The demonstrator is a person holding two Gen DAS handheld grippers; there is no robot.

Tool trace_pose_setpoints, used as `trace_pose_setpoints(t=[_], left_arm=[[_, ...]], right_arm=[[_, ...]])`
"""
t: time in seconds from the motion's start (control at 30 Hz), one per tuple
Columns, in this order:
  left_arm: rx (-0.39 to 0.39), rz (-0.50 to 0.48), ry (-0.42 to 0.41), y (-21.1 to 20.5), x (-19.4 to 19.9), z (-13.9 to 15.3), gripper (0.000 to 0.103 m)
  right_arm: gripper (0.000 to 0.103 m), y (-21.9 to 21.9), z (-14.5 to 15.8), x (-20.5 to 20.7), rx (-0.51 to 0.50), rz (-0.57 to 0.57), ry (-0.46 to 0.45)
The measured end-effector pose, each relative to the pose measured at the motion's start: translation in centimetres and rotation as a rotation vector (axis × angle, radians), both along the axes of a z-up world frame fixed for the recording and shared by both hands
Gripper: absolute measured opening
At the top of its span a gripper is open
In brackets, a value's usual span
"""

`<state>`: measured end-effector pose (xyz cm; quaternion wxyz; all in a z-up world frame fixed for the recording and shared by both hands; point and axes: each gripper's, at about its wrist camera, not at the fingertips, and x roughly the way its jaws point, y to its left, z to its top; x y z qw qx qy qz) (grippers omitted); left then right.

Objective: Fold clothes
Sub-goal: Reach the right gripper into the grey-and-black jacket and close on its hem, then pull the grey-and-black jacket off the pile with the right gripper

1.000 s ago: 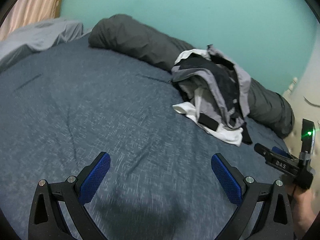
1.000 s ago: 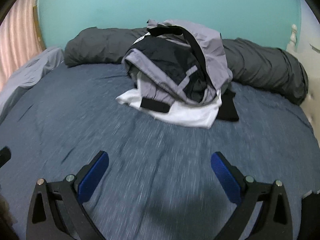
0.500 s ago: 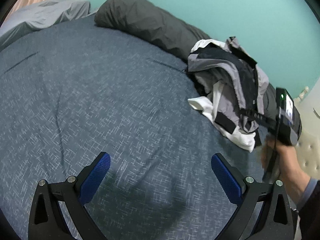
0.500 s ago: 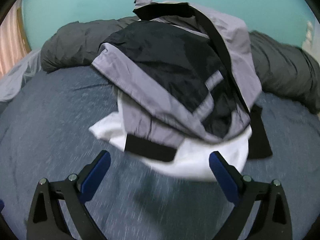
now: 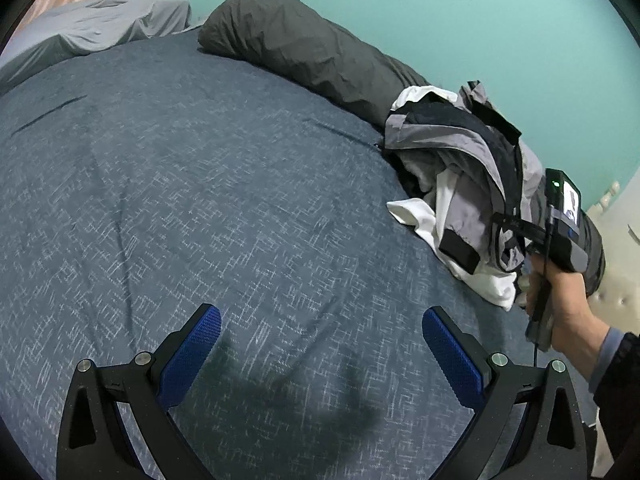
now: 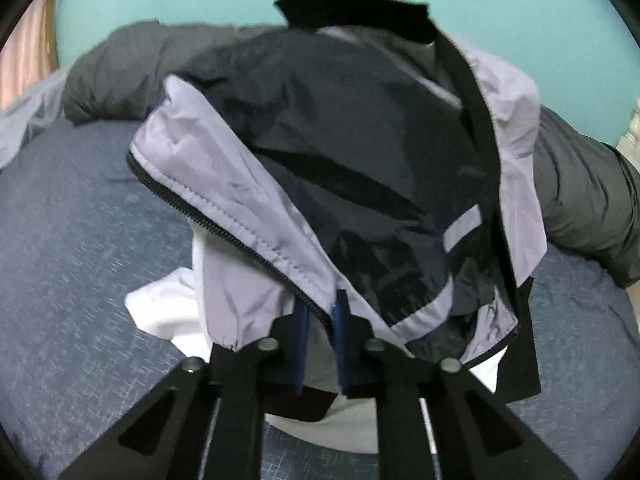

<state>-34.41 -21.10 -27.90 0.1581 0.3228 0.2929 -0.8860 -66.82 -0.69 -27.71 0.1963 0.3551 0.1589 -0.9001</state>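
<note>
A crumpled grey and black jacket (image 6: 340, 152) lies in a heap on the blue bed, on top of a white garment (image 6: 168, 308). My right gripper (image 6: 320, 312) is shut on the jacket's zipper edge near its lower hem. In the left wrist view the same jacket (image 5: 460, 152) sits at the right, with the white garment (image 5: 416, 212) spilling out under it, and the right gripper (image 5: 516, 226) is held in a hand against the pile. My left gripper (image 5: 320, 340) hangs open over bare bedspread, well left of the clothes, holding nothing.
A dark grey rolled duvet (image 5: 304, 44) runs along the teal wall behind the clothes. A light grey sheet (image 5: 92, 28) is bunched at the far left. A cream headboard (image 5: 616, 264) stands at the right. The blue bedspread (image 5: 180, 184) spreads wide in front.
My right gripper moved forward into the clothes pile and shut on the jacket's zipper edge. The left gripper drifted slightly and stayed open.
</note>
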Motion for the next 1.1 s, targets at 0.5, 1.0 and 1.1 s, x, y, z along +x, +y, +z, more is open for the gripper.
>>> trace_pose_setpoints(t=[0.5, 1.0, 1.1], left_arm=[[-0.038, 0.008, 0.050, 3.7, 9.2, 1.1, 0.103], [0.040, 0.015, 0.047, 5.9, 21.5, 1.1, 0.103], [0.019, 0.006, 0.043, 6.0, 22.1, 0.9, 0.103]], right_arm=[[0.002, 7.5, 6.4, 12.5, -0.185, 0.192, 0.085], [0.002, 18.9, 7.8, 33.8, -0.317, 0.239, -0.058], [0.002, 21.0, 7.3, 37.8, -0.314, 0.230, -0.101]])
